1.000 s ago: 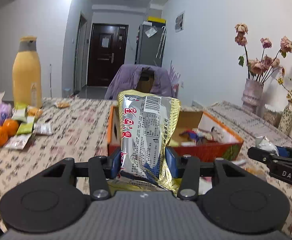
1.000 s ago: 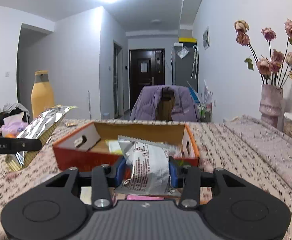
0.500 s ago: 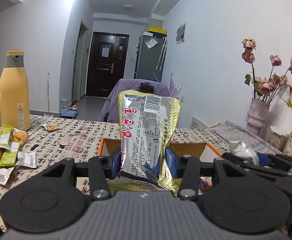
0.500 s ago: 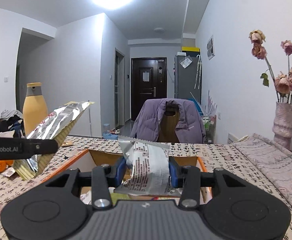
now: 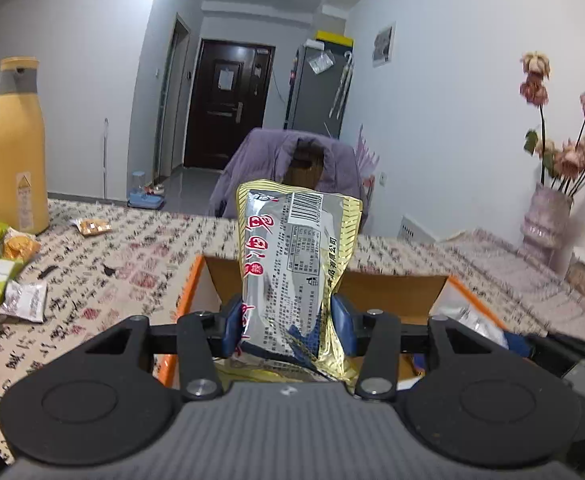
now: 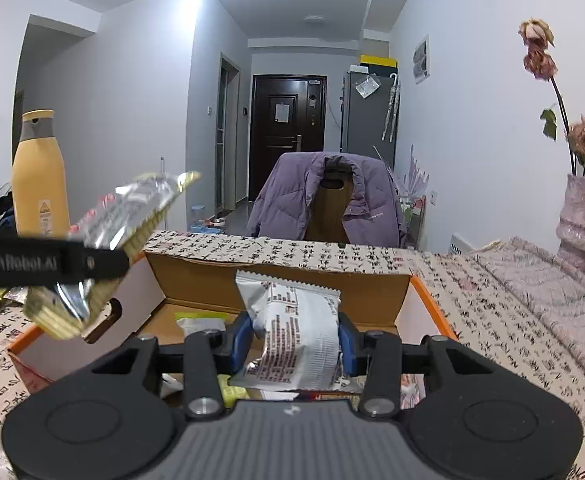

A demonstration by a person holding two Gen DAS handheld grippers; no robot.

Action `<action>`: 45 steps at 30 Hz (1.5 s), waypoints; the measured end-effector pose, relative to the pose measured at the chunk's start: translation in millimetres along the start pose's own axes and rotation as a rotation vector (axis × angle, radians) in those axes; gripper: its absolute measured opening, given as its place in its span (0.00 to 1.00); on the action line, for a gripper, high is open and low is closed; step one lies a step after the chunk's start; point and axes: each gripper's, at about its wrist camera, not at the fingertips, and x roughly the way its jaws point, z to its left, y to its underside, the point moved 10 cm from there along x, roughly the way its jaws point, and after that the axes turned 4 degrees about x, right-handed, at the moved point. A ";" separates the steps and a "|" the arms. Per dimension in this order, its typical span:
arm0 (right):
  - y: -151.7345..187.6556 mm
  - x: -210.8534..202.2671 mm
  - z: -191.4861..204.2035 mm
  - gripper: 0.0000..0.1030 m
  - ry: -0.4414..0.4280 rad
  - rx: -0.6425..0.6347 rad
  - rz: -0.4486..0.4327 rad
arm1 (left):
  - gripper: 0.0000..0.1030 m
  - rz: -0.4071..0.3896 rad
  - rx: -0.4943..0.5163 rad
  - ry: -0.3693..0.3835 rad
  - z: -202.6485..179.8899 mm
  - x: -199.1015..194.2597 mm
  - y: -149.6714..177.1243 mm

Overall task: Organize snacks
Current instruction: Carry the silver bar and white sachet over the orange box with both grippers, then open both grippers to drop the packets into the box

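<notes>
My left gripper (image 5: 288,330) is shut on a silver and gold snack packet (image 5: 296,264) that stands upright between its blue pads, held over the near left part of the orange cardboard box (image 5: 396,294). The right wrist view shows my right gripper (image 6: 294,338) shut on a white crinkled snack packet (image 6: 296,332) above the open box (image 6: 276,284), which holds several packets. Off to the left in that view, the left gripper (image 6: 92,262) and its silver and gold packet (image 6: 132,212) hang over the box's left wall.
A yellow bottle (image 5: 12,148) stands at the table's far left, with several loose snack packets (image 5: 8,280) beside it. A vase of dried roses (image 6: 582,216) sits at the right. A chair with a purple jacket (image 6: 332,200) stands behind the table (image 5: 112,264).
Both grippers have moved forward with their packets, from in front of the box to over it. The box now fills the lower middle of both views.
</notes>
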 end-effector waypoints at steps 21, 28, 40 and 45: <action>11.2 -4.1 -12.1 1.00 -0.009 0.074 0.006 | 1.00 -0.048 -0.041 -0.008 10.1 -4.6 5.8; 8.7 -2.6 -16.6 1.00 -0.003 0.078 0.001 | 1.00 -0.065 -0.038 -0.018 8.4 -10.6 2.2; -11.8 -37.6 -12.2 1.00 -0.013 0.068 -0.044 | 1.00 -0.109 -0.034 -0.020 4.8 -51.8 -15.2; -14.8 -63.7 -12.1 1.00 -0.019 0.050 -0.063 | 1.00 -0.110 -0.034 -0.009 7.2 -73.5 -10.9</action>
